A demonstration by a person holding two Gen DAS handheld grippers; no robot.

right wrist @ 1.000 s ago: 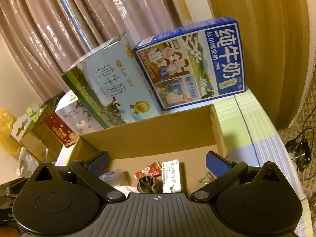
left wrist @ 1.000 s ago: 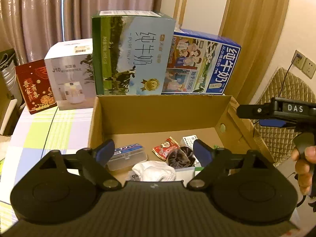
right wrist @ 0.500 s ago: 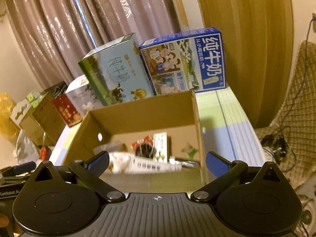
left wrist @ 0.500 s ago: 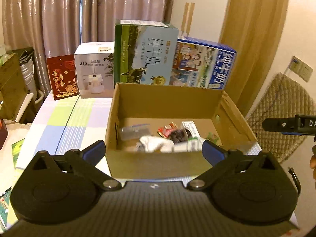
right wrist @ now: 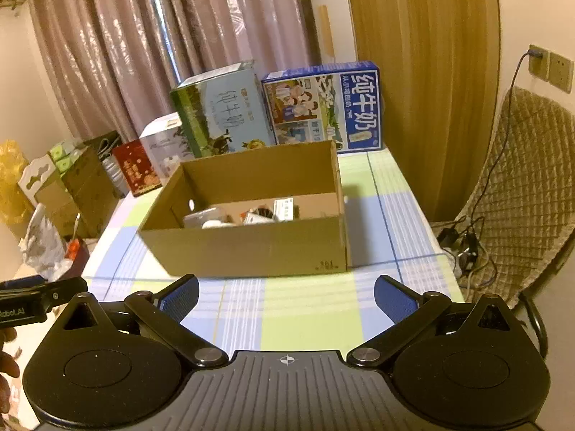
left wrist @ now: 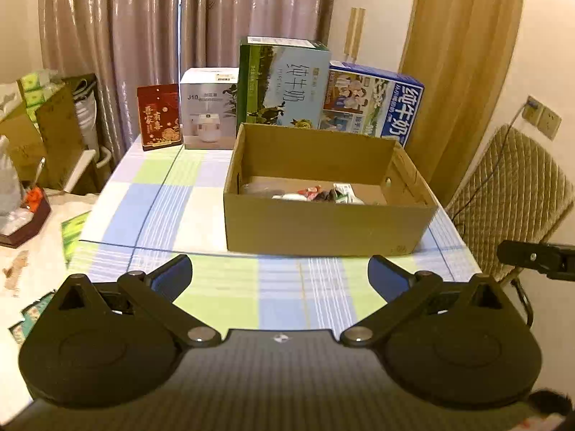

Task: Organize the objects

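Observation:
An open cardboard box [left wrist: 323, 226] [right wrist: 251, 248] stands on the checked tablecloth [left wrist: 280, 287] [right wrist: 305, 309]. Inside it lie several small items: a white bundle [left wrist: 287, 197], a red packet [left wrist: 309, 190], a dark item [left wrist: 323, 195] and a white carton [right wrist: 284, 208]. My left gripper [left wrist: 279, 277] is open and empty, held back over the table's front, well short of the box. My right gripper [right wrist: 286, 293] is likewise open and empty in front of the box. Each gripper's body shows at the edge of the other's view.
Behind the box stand a green milk carton [left wrist: 284, 82], a blue milk carton [left wrist: 373, 104], a white appliance box [left wrist: 208, 107] and a red packet [left wrist: 160, 116]. A padded chair [left wrist: 510, 197] is at the right, clutter and boxes [left wrist: 39, 133] at the left.
Both grippers have pulled back from above the box's inside to the table's front edge. The box now appears whole and farther away. Both stayed open.

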